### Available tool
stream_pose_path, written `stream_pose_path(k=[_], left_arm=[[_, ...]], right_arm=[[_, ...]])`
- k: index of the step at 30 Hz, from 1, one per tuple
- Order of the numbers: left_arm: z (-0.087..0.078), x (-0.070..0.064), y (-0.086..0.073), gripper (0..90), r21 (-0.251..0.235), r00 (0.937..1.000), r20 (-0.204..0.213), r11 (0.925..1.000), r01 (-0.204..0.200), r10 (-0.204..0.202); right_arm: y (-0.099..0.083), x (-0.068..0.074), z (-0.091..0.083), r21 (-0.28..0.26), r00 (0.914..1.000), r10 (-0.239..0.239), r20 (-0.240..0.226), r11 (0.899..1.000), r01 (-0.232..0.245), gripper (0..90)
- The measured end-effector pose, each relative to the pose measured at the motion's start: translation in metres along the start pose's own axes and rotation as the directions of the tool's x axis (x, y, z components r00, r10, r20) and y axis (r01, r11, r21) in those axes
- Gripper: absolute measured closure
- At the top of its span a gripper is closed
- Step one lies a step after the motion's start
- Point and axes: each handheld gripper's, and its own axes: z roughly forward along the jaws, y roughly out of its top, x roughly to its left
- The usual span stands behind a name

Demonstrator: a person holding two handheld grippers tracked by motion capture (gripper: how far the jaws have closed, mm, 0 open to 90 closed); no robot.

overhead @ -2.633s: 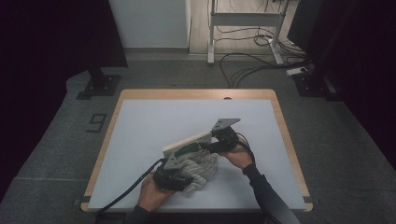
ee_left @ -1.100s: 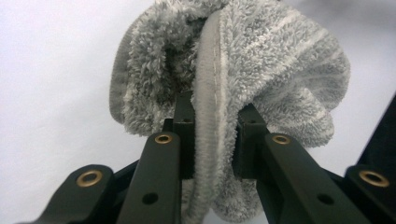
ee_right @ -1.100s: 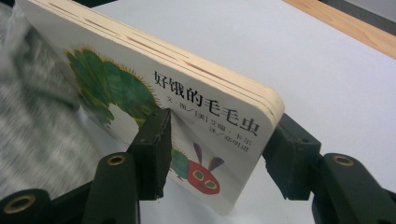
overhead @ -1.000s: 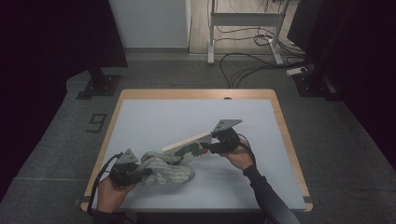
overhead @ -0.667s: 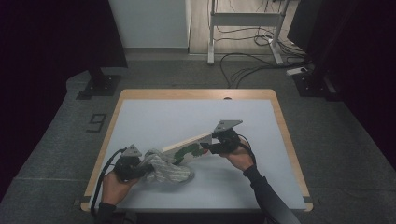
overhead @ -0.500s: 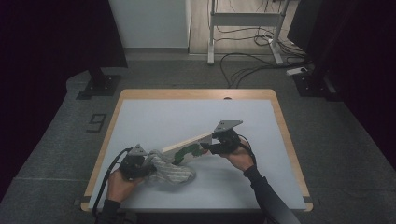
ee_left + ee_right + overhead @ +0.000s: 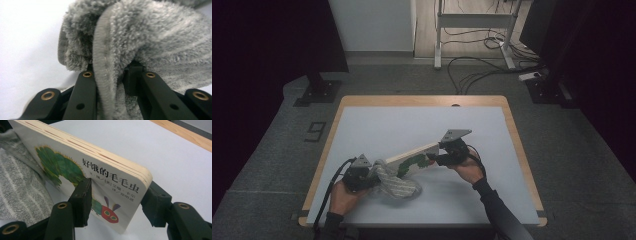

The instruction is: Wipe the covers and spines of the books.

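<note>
Your left gripper (image 7: 373,174) pinches the grey towel (image 7: 396,183) just left of the board book (image 7: 413,160), which your right gripper (image 7: 434,160) clamps, tilted, above the tabletop (image 7: 412,120). Keep the book steady; draw the towel clear slowly. No containers present.

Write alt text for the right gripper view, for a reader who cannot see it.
The right gripper clamps a thick board book by its edge, one black jaw on the cover with its green caterpillar picture and Chinese title, the other behind. A grey striped towel lies at left on the white table.
</note>
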Motion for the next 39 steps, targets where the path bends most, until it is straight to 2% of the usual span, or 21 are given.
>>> stream_pose_path(k=[5, 11, 17, 29, 39], left_arm=[[-0.016, -0.001, 0.01, 75.2, -0.042, 1.0, 0.002, 0.9991, -0.008, 0.008], [-0.029, -0.005, 0.024, 75.2, -0.041, 0.9987, -0.028, 0.9982, -0.044, 0.043], [-0.038, -0.006, 0.029, 75.1, -0.06, 0.9984, -0.027, 0.9968, -0.052, 0.05], [-0.018, -0.001, 0.018, 75.1, -0.035, 0.9998, 0.0, 0.9992, -0.019, 0.019], [0.003, 0.0, 0.005, 75.3, 0.014, 1.0, -0.006, 0.9999, -0.005, 0.006]], right_arm=[[0.0, 0.0, 0.0, 0.0, 1.0, -0.001, 0.0, 1.0, 0.001, 43.8], [0.0, 0.0, 0.0, 0.002, 1.0, -0.003, 0.0, 1.0, 0.003, 43.9], [0.0, 0.0, -0.001, 0.002, 1.0, -0.002, -0.002, 1.0, 0.002, 44.2], [-0.001, 0.0, -0.001, -0.001, 1.0, 0.001, -0.001, 1.0, -0.001, 44.2], [-0.002, 0.0, 0.0, -0.006, 1.0, 0.002, -0.001, 1.0, -0.002, 44.2]])
